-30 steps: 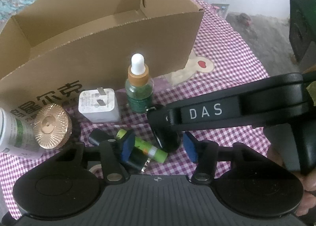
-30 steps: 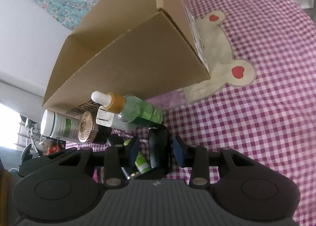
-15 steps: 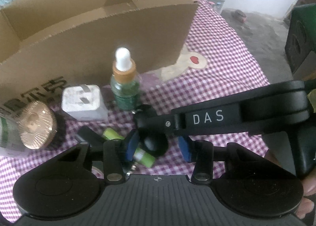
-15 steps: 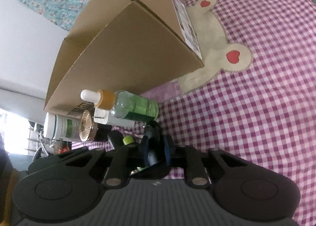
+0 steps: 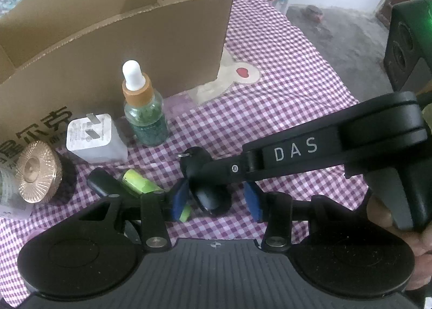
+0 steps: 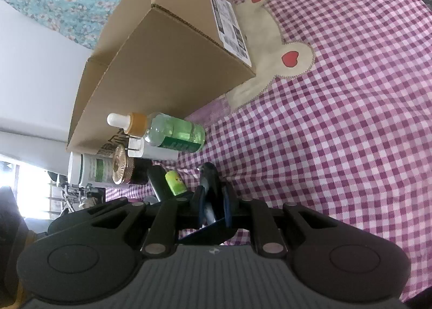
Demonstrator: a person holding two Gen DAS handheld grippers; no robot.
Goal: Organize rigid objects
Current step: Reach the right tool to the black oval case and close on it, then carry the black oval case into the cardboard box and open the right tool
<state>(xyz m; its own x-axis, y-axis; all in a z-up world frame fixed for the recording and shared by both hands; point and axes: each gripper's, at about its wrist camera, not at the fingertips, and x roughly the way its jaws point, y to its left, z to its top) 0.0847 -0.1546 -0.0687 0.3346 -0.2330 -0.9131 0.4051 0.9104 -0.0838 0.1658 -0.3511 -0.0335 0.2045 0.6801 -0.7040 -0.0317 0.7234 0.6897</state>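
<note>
The cardboard box (image 5: 113, 47) fills the upper left of the left wrist view, open at the top, its near wall standing behind a row of small items on the checked tablecloth (image 5: 270, 87). In front of that wall stand the dropper bottle (image 5: 144, 117) and the white plug adapter (image 5: 94, 137); the gold-lidded jar (image 5: 36, 172) lies at the left edge. Lower, near centre frame, sits the small black object (image 5: 201, 171), a rounded piece whose long axis runs away from the right-hand camera toward the box. The right gripper (image 6: 213, 205) is clamped on it: in the right wrist view the blue pads (image 6: 200, 205) press its two flanks with almost no gap. In the left wrist view that gripper reaches in from the right edge, its arm crossing above the left gripper (image 5: 216, 199), whose fingers stand wide and hold nothing. The green tube (image 5: 141, 187) and a black stick (image 5: 104, 186) lie just left of the held piece. The box opening lies up and to the left of it, so the carry probably has to rise over the near wall.
</note>
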